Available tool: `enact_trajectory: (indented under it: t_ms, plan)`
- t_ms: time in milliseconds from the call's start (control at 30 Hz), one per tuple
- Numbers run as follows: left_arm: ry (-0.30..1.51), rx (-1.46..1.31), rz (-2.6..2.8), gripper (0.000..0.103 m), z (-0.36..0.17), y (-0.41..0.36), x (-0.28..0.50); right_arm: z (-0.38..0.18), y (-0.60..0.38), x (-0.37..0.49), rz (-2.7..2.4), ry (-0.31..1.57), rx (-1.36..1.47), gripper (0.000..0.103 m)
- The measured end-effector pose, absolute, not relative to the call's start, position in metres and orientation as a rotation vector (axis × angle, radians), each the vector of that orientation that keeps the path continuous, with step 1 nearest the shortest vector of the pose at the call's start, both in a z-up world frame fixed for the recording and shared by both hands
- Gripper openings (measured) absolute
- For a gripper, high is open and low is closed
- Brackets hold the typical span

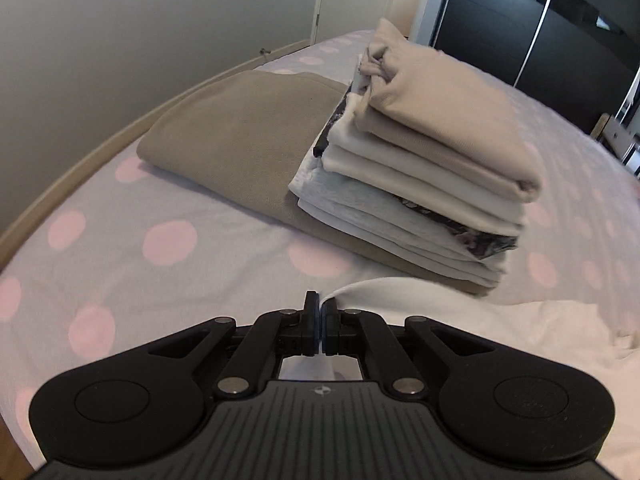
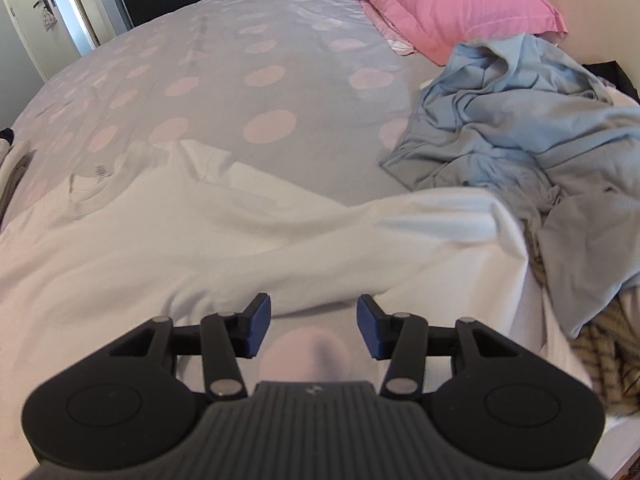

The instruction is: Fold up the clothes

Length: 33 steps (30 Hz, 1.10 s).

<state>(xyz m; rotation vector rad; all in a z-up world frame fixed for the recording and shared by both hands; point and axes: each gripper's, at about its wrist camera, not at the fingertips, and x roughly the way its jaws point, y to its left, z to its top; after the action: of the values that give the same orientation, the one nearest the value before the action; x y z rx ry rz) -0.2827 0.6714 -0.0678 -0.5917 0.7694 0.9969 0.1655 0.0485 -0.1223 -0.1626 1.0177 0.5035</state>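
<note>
A white T-shirt [image 2: 168,240] lies spread on the spotted bed sheet [image 2: 224,92], collar at the left. In the left wrist view my left gripper [image 1: 321,304] is shut on an edge of that white T-shirt [image 1: 460,312], which trails off to the right. My right gripper [image 2: 313,316] stands open just above the near part of the shirt, with nothing between its blue pads [image 2: 260,320]. A fold of the shirt is raised at the right [image 2: 460,216].
A stack of folded clothes [image 1: 432,168] rests on a folded beige blanket [image 1: 240,136] just beyond my left gripper. A crumpled light-blue garment [image 2: 520,128] and a striped cloth [image 2: 604,352] lie at the right. A pink pillow [image 2: 436,0] sits at the bed's head.
</note>
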Motion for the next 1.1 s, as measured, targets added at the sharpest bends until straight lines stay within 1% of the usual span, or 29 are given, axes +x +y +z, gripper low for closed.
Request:
enact_trajectory:
  t_ms: [67,100,133,167,200,233,300,333,400,533,700,800,867,967,1100]
  plan:
    - [0.781,-0.574,0.976,0.001,-0.073,0.670,-0.277,-0.123,0.044,0.175,0.483,1.015,-0.175,0.051]
    - [0.785,-0.563,0.964,0.004,-0.075,0.668,-0.274,-0.123,0.041,0.179,0.474,1.014,-0.184,0.051]
    - [0.788,-0.551,0.952,0.013,-0.076,0.665,-0.272,-0.124,0.038,0.182,0.464,1.013,-0.194,0.051]
    - [0.794,-0.539,0.944,0.019,-0.077,0.662,-0.270,-0.125,0.035,0.184,0.453,1.011,-0.206,0.051]
    - [0.803,-0.526,0.940,0.027,-0.077,0.658,-0.269,-0.125,0.031,0.186,0.440,1.007,-0.216,0.051]
    - [0.811,-0.513,0.935,0.031,-0.078,0.654,-0.267,-0.125,0.027,0.188,0.428,1.001,-0.227,0.051]
    - [0.829,-0.486,0.926,0.035,-0.078,0.646,-0.265,-0.125,0.019,0.191,0.407,0.996,-0.243,0.051]
    - [0.840,-0.469,0.922,0.039,-0.077,0.640,-0.264,-0.125,0.015,0.193,0.397,0.995,-0.250,0.051]
    - [0.864,-0.442,0.916,0.041,-0.076,0.631,-0.261,-0.126,0.006,0.194,0.377,0.998,-0.256,0.051]
    - [0.884,-0.468,0.904,0.042,-0.070,0.617,-0.258,-0.132,-0.018,0.192,0.315,1.028,-0.254,0.057]
    - [0.844,-0.506,0.851,0.043,-0.055,0.600,-0.255,-0.148,-0.057,0.188,0.235,1.106,-0.170,0.056]
    - [0.833,-0.501,0.844,0.044,-0.049,0.589,-0.255,-0.157,-0.074,0.183,0.203,1.131,-0.135,0.054]
    - [0.821,-0.519,0.840,0.044,-0.047,0.584,-0.257,-0.162,-0.083,0.181,0.185,1.142,-0.109,0.048]
    - [0.802,-0.572,0.839,0.044,-0.044,0.578,-0.265,-0.172,-0.095,0.181,0.162,1.181,-0.042,0.043]
    - [0.783,-0.627,0.844,0.044,-0.044,0.574,-0.276,-0.189,-0.107,0.181,0.110,1.234,0.054,0.042]
